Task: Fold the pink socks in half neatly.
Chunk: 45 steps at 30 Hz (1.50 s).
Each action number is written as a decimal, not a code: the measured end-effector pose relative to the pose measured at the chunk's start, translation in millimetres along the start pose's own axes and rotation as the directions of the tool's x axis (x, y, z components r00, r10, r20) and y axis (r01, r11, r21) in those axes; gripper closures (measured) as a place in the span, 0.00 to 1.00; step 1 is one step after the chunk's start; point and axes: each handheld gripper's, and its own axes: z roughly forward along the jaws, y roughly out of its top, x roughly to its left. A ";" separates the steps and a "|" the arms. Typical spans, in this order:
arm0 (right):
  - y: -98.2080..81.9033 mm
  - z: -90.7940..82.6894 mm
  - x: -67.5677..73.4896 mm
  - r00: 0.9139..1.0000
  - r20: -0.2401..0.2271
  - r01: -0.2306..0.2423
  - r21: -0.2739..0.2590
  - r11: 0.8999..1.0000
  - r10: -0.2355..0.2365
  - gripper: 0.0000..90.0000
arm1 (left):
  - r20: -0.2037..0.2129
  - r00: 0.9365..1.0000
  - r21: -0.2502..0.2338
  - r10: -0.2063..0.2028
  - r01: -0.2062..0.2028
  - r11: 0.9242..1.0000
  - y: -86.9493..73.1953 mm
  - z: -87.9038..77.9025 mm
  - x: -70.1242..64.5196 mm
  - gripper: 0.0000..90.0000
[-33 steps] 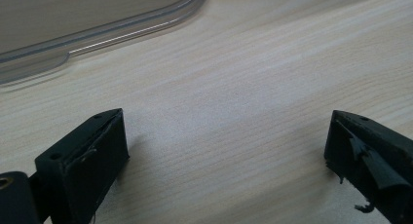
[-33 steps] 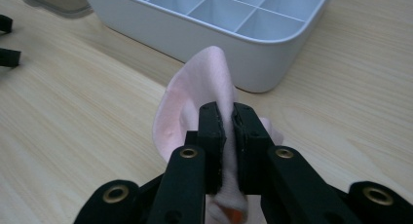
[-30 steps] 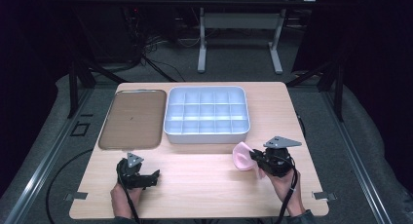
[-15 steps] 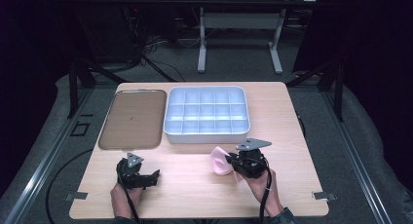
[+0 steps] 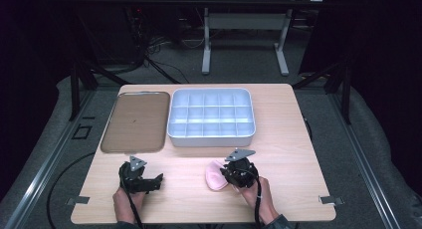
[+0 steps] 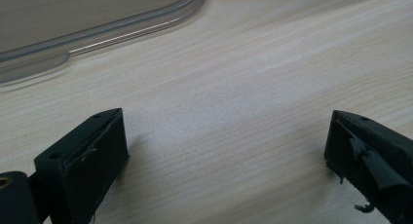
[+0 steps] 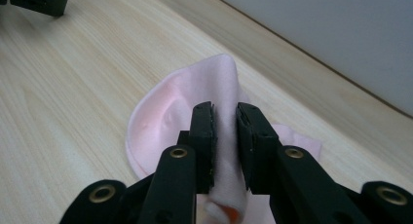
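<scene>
Since a second ago, the right hand-held gripper (image 5: 230, 175) has carried the pink cloth (image 5: 215, 174) away from the table's right edge toward the middle of its near side and lower, so the cloth now lies partly on the table (image 5: 278, 154). Its jaws have just been opening a little, yet in the right gripper view a raised fold of the pink cloth (image 7: 195, 112) is between them and the pads still pinch it, so the right hand-held gripper (image 7: 225, 136) is grasping the cloth. The left hand-held gripper (image 5: 144, 180) has stayed in place; its jaws stand wide apart over bare wood, released, as the left gripper view shows (image 6: 224, 151). Just beyond the right hand-held gripper sits the compartment tray (image 5: 211, 137), its cells all empty. Beyond the left hand-held gripper lies the flat brown tray (image 5: 133, 122), nothing on it.
</scene>
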 end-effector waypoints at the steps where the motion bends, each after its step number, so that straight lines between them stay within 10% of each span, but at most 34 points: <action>1: -1.0 1.3 0.0 1.000 -0.002 -0.001 -0.002 1.000 0.001 0.86 | 0.000 1.000 0.000 0.000 0.000 1.000 0.0 0.0 0.0 0.02; 11: -13.3 15.6 8.0 0.998 -0.060 -0.018 0.036 0.999 0.021 0.67 | -0.001 1.000 0.002 0.001 -0.001 1.000 0.1 -0.2 -0.1 0.02; 19: -23.0 -2.4 1.7 0.993 -0.116 -0.037 -0.049 0.998 0.031 0.45 | -0.001 1.000 0.002 0.003 -0.003 1.000 0.0 -0.2 -0.1 0.02; 32: -46.9 -37.0 -39.0 0.992 0.006 -0.125 -0.061 0.990 0.125 0.47 | -0.035 0.999 -0.026 -0.019 0.018 0.999 -3.6 -5.4 -4.3 0.08; 45: -61.0 -24.4 -43.9 0.986 0.061 -0.155 -0.008 0.988 0.155 0.52 | 0.147 0.988 0.039 -0.053 0.047 0.998 21.5 -22.2 -57.0 0.11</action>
